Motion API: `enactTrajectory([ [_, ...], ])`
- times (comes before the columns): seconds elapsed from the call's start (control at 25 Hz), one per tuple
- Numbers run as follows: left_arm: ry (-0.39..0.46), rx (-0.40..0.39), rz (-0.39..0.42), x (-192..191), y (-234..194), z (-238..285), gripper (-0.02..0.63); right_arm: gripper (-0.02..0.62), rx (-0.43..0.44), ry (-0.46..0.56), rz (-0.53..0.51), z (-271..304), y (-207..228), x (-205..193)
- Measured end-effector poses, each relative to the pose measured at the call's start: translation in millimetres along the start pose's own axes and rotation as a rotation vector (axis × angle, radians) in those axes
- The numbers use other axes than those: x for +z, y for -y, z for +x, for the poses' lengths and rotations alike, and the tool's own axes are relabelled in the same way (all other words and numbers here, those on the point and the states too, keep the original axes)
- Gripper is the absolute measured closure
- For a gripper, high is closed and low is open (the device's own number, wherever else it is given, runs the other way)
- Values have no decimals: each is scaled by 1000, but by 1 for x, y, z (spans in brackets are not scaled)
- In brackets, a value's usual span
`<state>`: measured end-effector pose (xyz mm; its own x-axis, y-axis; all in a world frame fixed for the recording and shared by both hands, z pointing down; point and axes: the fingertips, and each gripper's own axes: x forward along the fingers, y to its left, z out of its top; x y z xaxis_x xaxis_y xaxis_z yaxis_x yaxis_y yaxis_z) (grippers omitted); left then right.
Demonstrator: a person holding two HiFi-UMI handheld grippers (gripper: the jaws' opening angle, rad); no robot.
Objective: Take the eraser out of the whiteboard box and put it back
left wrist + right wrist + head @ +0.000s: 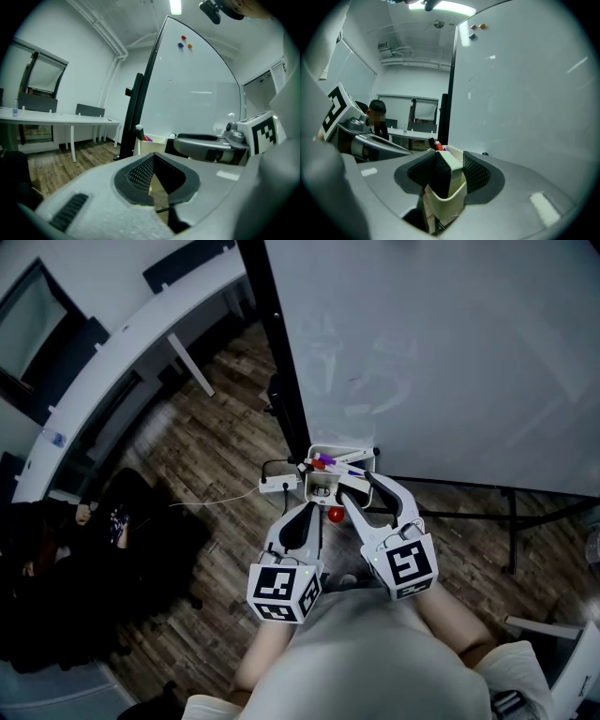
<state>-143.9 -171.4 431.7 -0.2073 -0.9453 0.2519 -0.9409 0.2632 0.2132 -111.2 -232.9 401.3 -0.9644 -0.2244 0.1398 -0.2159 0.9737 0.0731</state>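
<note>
**Right tool** (449, 165): the jaws stand fairly wide and are closed on the eraser (446, 172). One pad lies against its dark face and the other against its white face. The eraser stands upright at the centre of the right gripper view. Its lower part sits inside the box (451, 202) and its top rises above the rim.

**Left tool** (153, 157): the jaw tips meet and nothing is held between the pads. In the head view this tool (311, 506) points at the box (323, 452) from just below it, at frame centre. The right tool (354, 482) reaches the box from the lower right. The two tools lie side by side.

**Box:** cream in colour and open at the top. It is fixed at the lower left corner of the whiteboard (441, 352), next to the black stand post (281, 362). Markers (325, 463) with red and purple ends lie across its far part. A small red round thing (335, 515) shows just below the box, between the two tools. What it is cannot be told.

**Surroundings:**
- The whiteboard fills the upper right of the head view.
- Coloured magnets (183, 42) sit near its top edge in the left gripper view.
- A white surface (122, 343) curves across the upper left, above a wood floor (216, 456).
- A person (377, 117) stands at mid-left of the right gripper view, well apart from the tools.
</note>
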Motion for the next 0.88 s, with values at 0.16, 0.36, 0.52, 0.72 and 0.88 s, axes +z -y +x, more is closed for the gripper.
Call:
enactTrajectory([
  [0.16,-1,-7,3,1,2,-1,606,403,2,8,-5,-1,-1,5],
  [0.36,2,-16,6,3,2,-2,606,403,4,18,-17,-2,-1,13],
  [0.52,-1,-22,9,2,3,-3,605,403,3,30,-24,-3,-1,20],
  [0.72,-4,-32,13,2,5,-5,606,405,-2,42,-25,-5,1,29],
  [0.88,-3,-36,12,2,3,-8,606,405,-13,46,-32,-6,2,37],
])
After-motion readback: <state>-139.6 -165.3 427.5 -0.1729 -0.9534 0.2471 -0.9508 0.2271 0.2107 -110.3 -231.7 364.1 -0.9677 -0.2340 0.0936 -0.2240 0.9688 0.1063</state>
